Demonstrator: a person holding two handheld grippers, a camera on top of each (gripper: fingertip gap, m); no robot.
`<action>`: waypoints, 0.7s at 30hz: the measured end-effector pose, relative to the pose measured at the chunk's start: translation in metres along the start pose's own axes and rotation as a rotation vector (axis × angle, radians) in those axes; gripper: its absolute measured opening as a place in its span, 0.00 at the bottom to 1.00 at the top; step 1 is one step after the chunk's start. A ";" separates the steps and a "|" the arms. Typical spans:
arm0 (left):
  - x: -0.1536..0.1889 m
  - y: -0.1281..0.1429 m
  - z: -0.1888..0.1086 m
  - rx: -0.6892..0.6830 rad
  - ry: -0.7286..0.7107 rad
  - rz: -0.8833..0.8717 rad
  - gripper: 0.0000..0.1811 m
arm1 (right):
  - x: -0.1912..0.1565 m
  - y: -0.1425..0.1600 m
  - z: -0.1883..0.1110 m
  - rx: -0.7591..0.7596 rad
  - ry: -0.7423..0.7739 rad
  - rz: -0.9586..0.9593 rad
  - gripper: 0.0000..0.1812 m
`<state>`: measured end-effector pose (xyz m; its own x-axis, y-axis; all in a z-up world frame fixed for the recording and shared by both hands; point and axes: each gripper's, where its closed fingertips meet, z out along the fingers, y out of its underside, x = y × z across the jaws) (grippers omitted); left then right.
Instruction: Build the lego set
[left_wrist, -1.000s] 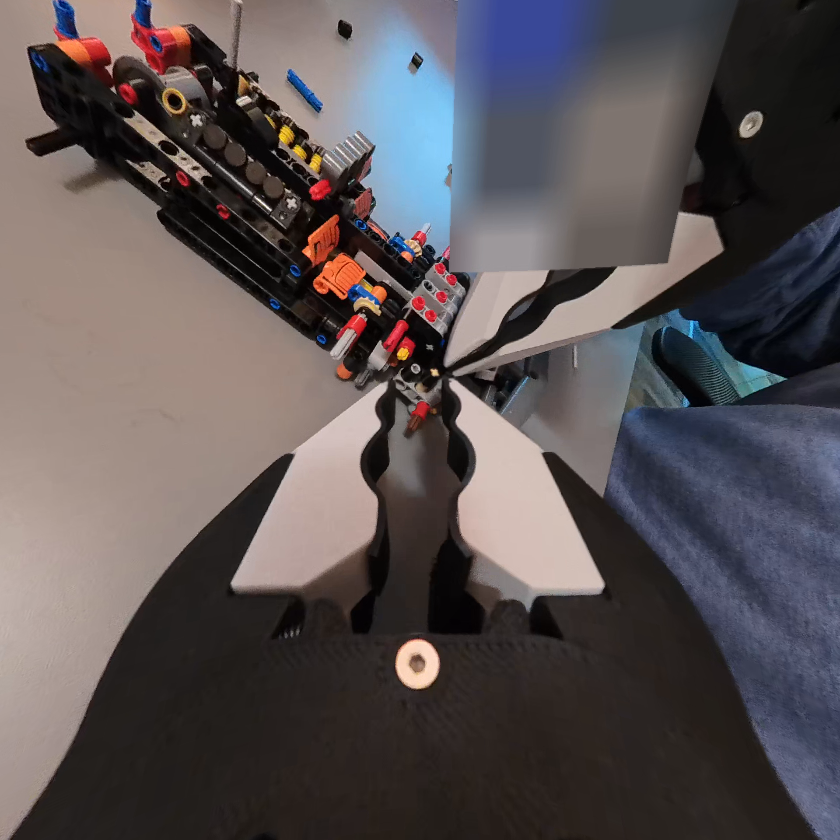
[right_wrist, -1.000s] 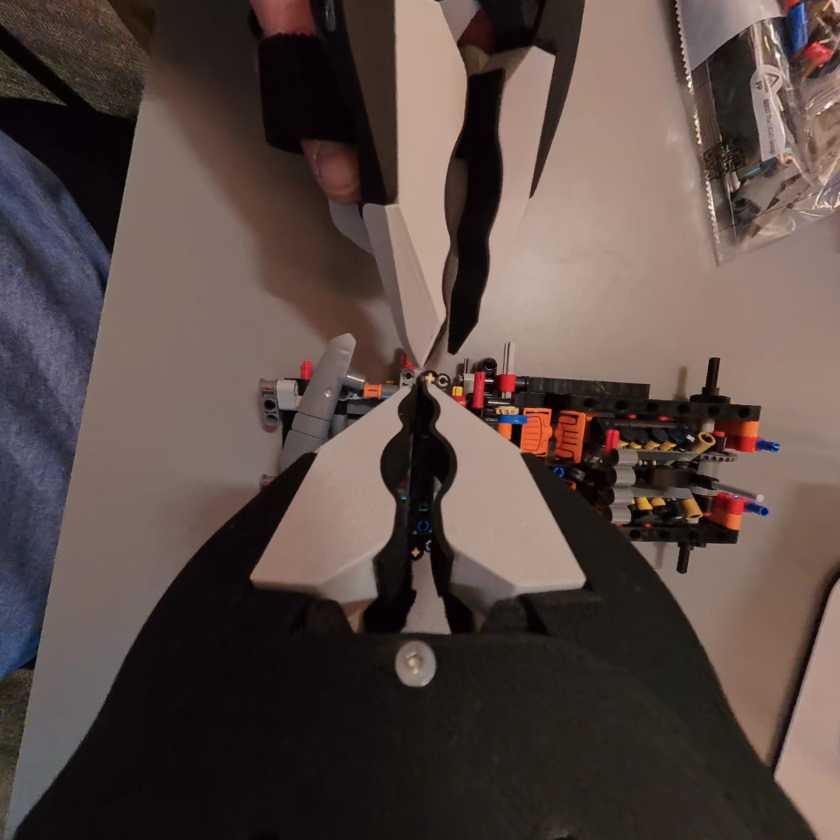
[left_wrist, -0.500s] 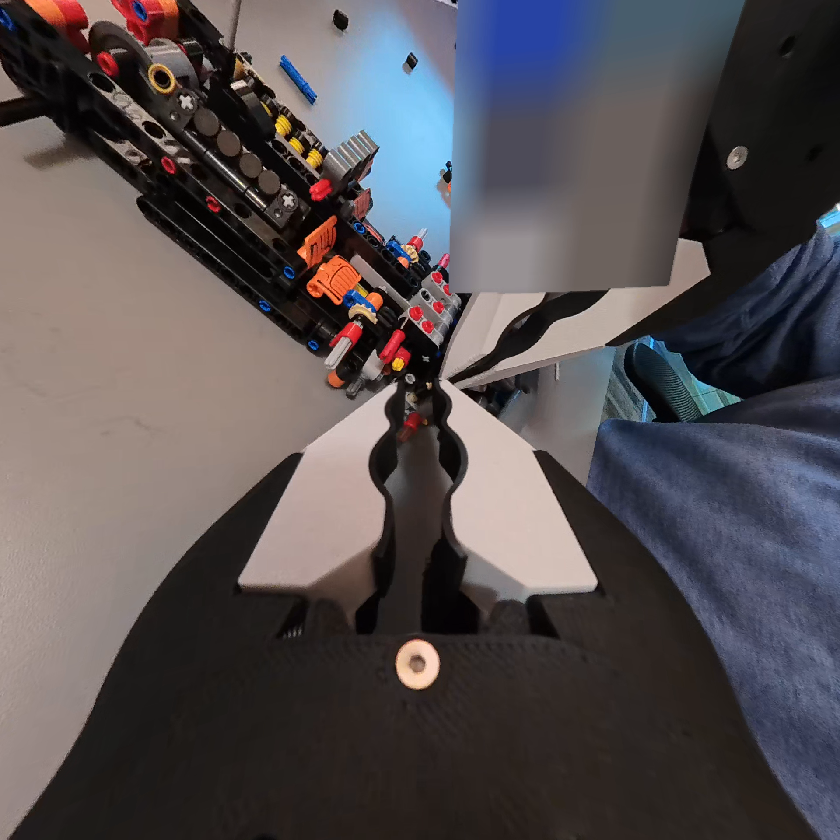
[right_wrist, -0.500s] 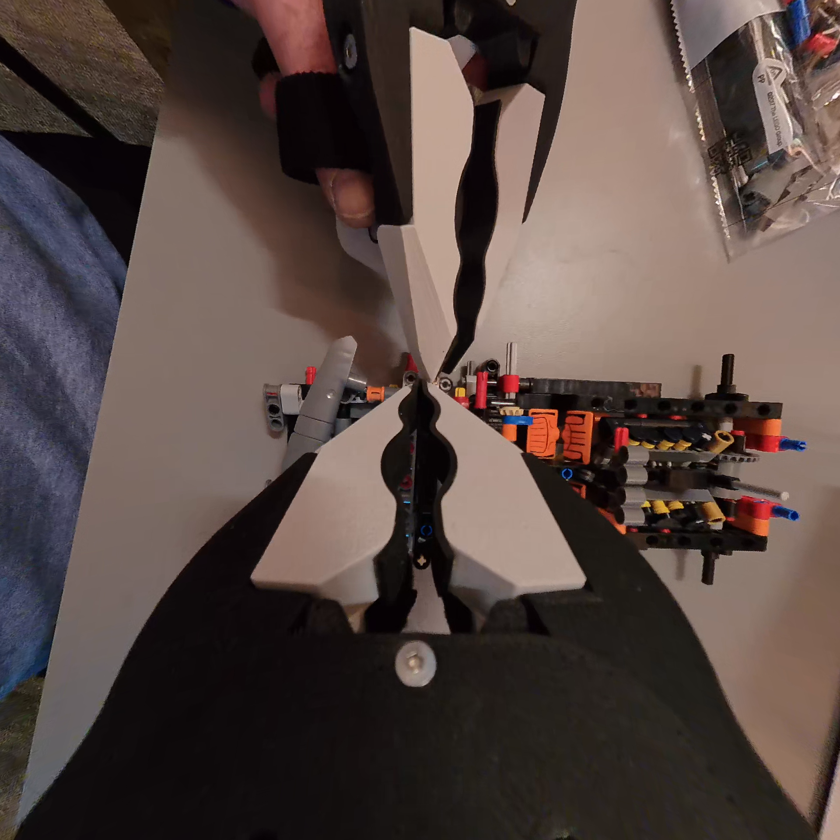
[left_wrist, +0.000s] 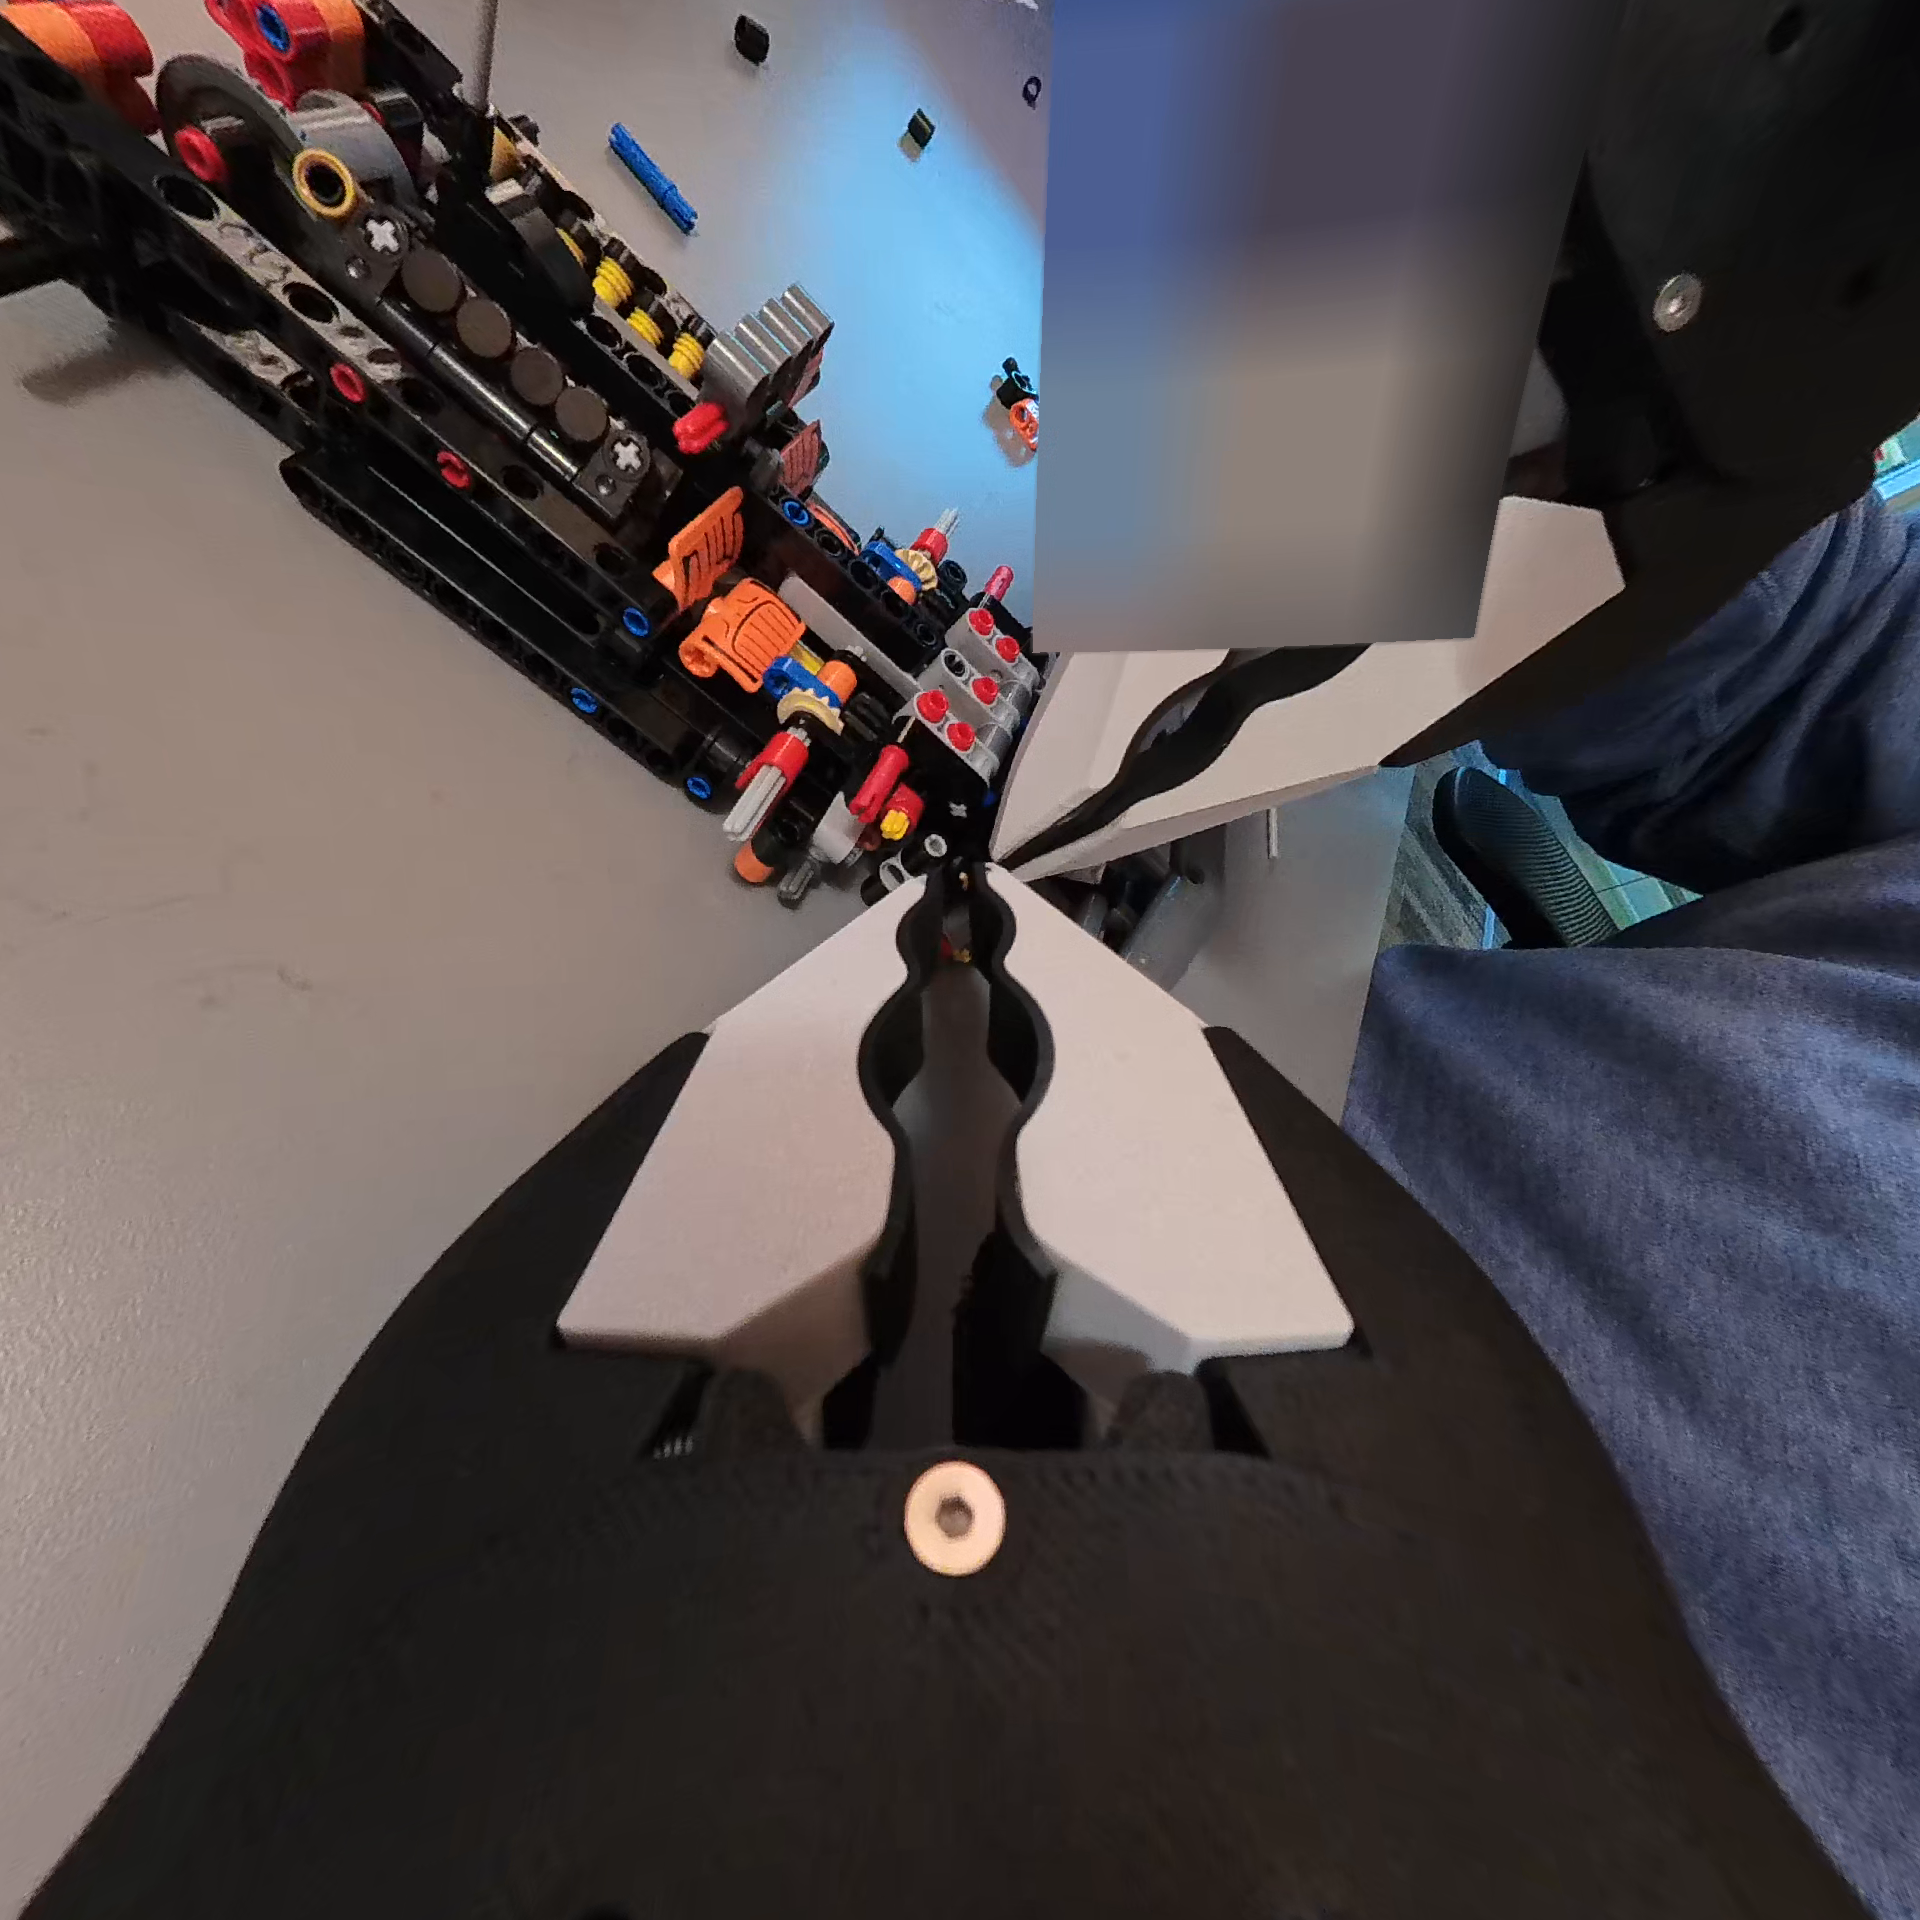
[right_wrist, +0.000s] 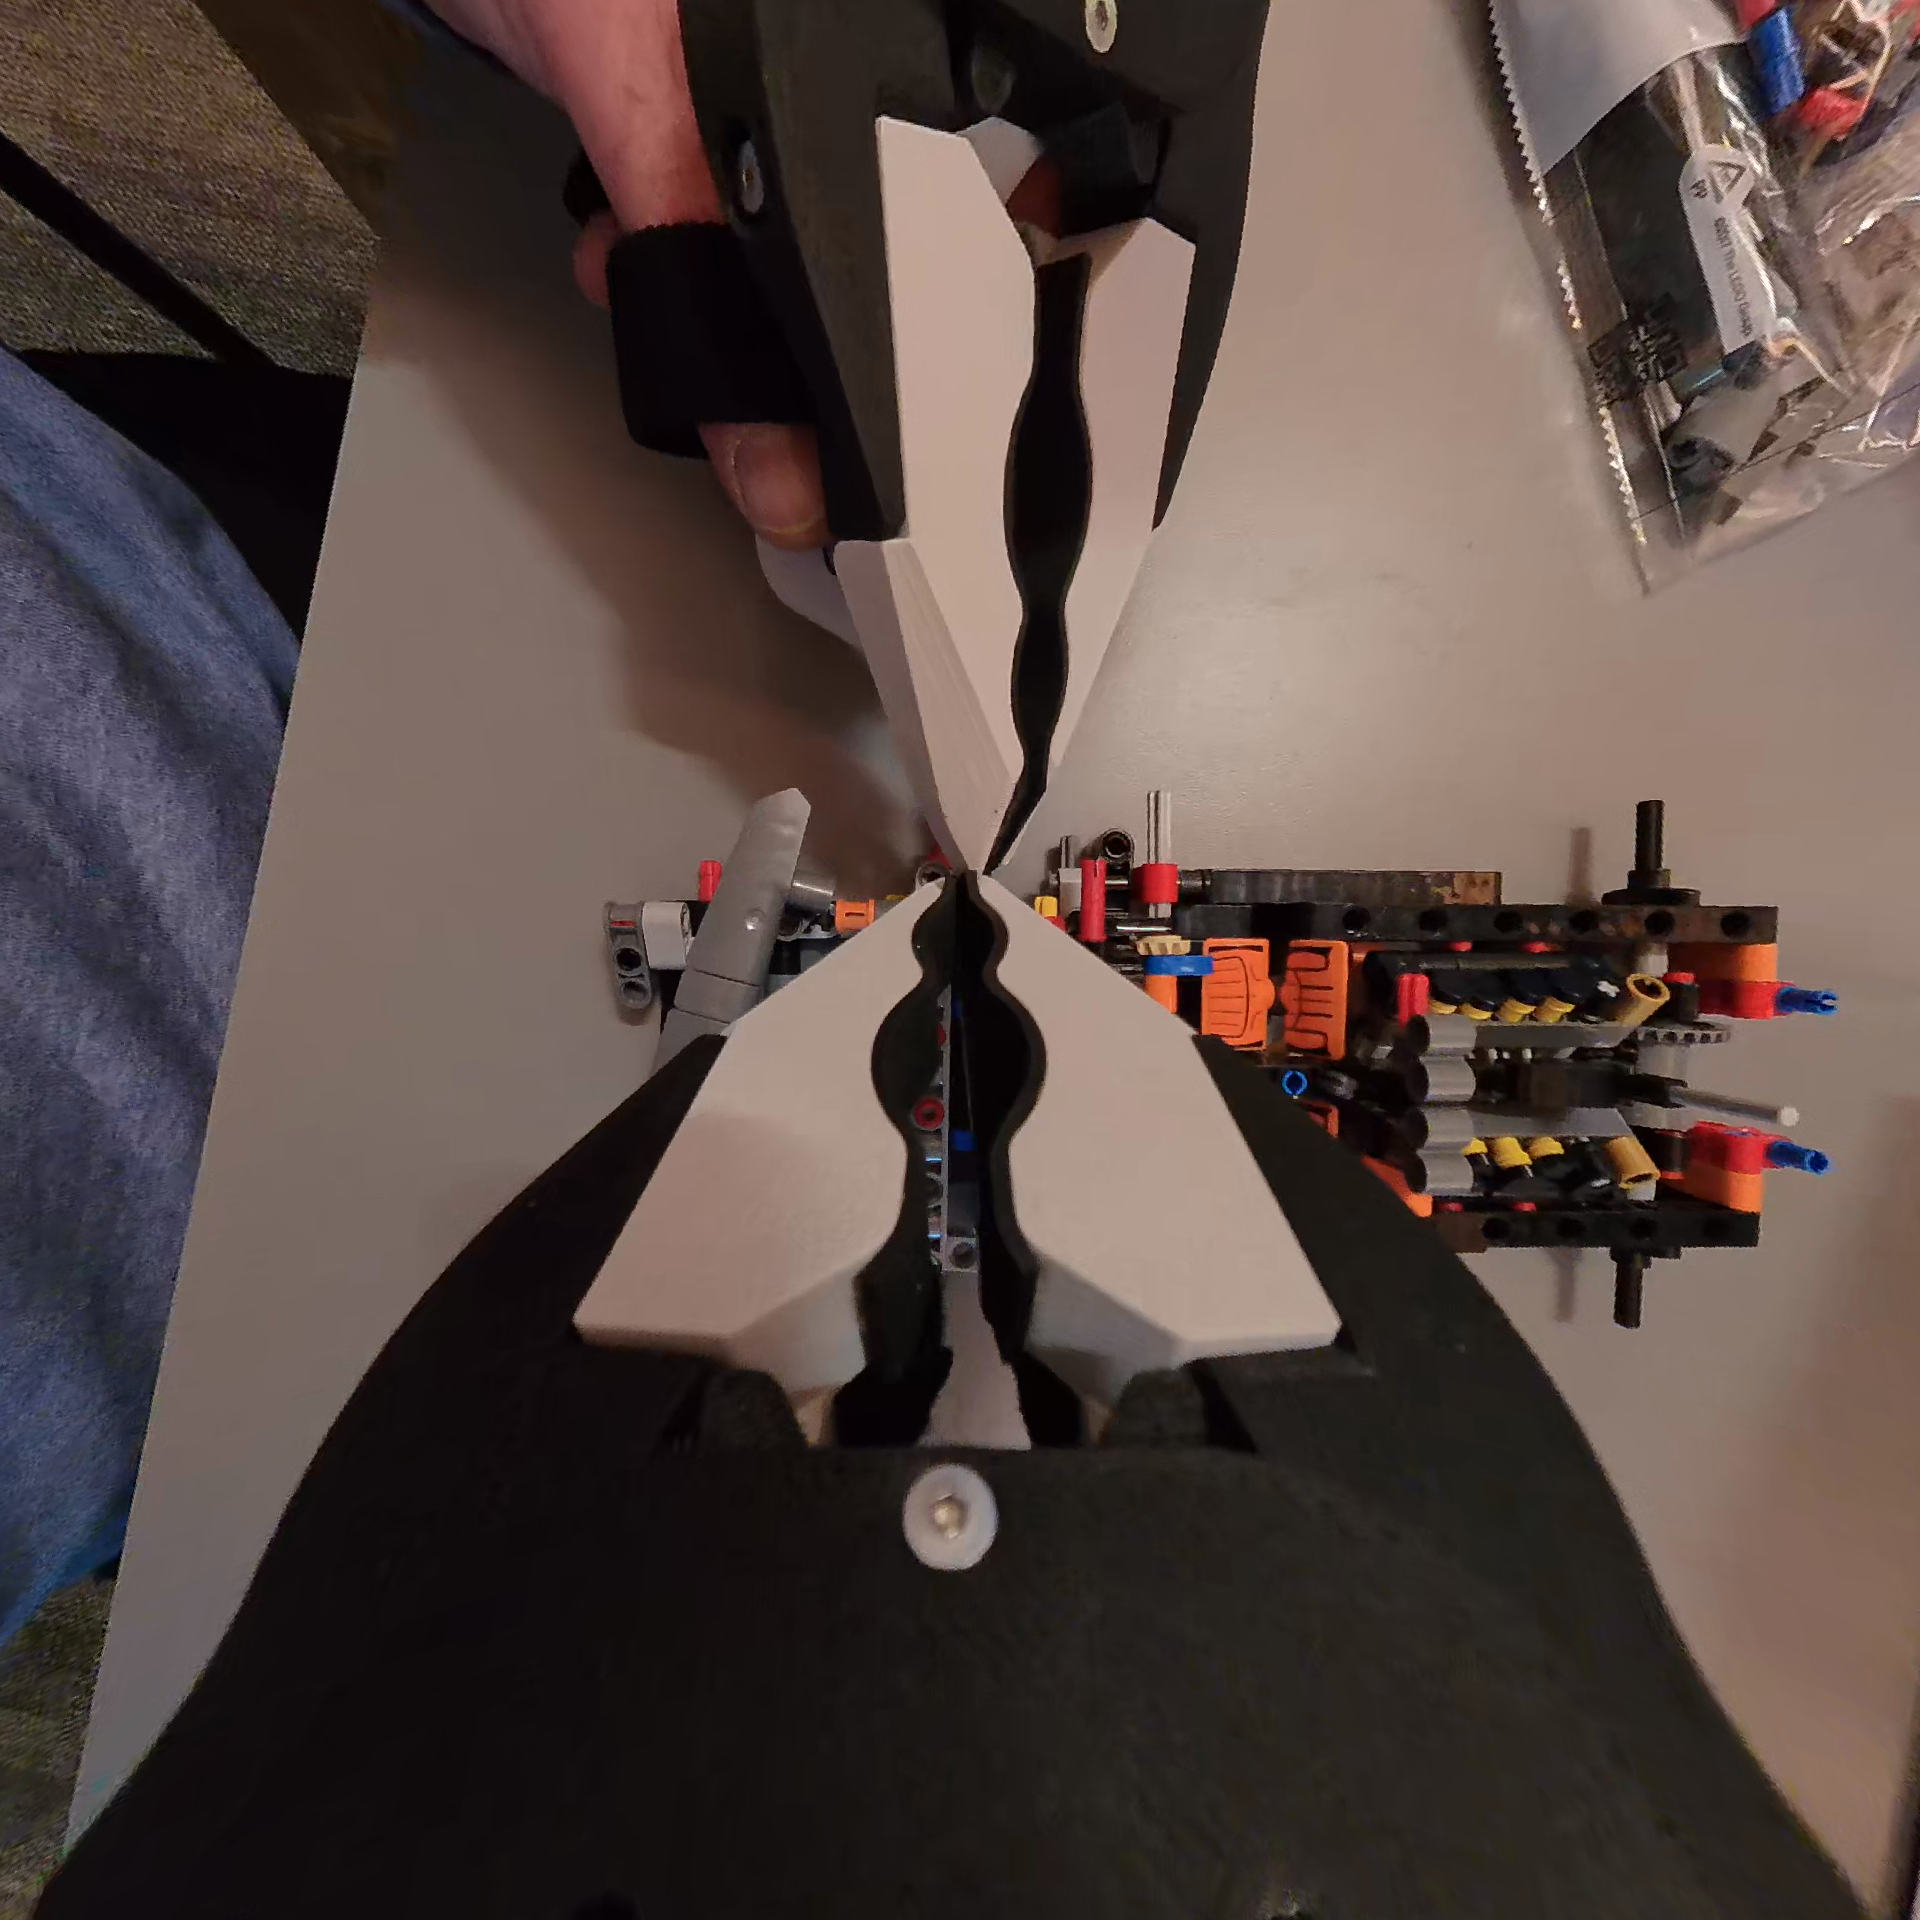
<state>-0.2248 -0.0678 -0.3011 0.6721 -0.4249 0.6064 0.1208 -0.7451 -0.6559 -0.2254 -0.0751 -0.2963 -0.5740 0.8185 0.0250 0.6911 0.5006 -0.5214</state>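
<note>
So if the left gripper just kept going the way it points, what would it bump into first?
Most likely the lego model: the left gripper already has its tips at the model's near end, right beside the right gripper. Depth is hard to judge, so which one comes first is uncertain.

A pale counter fills both views. At three o'clock in the left view, blue denim and a black chair.

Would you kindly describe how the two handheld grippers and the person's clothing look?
Both the left gripper and the right gripper have a black textured body, pale grey wedge-shaped fingers lined with wavy black pads, and a silver screw. A black strap wraps one finger. The person wears blue denim-like fabric.
</note>
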 end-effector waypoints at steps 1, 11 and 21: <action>0.000 0.000 0.000 0.000 -0.003 0.005 0.01 | 0.000 0.000 0.000 0.002 -0.001 -0.001 0.00; 0.000 0.008 -0.013 -0.047 -0.130 0.264 0.07 | -0.002 0.001 0.001 0.013 -0.005 0.002 0.00; -0.005 0.022 0.002 -0.149 -0.227 0.511 0.06 | -0.002 0.001 0.001 0.032 -0.026 0.035 0.00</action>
<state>-0.2241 -0.0812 -0.3195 0.7602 -0.6409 0.1064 -0.3535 -0.5455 -0.7599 -0.2237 -0.0764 -0.2979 -0.5611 0.8276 -0.0154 0.6966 0.4621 -0.5488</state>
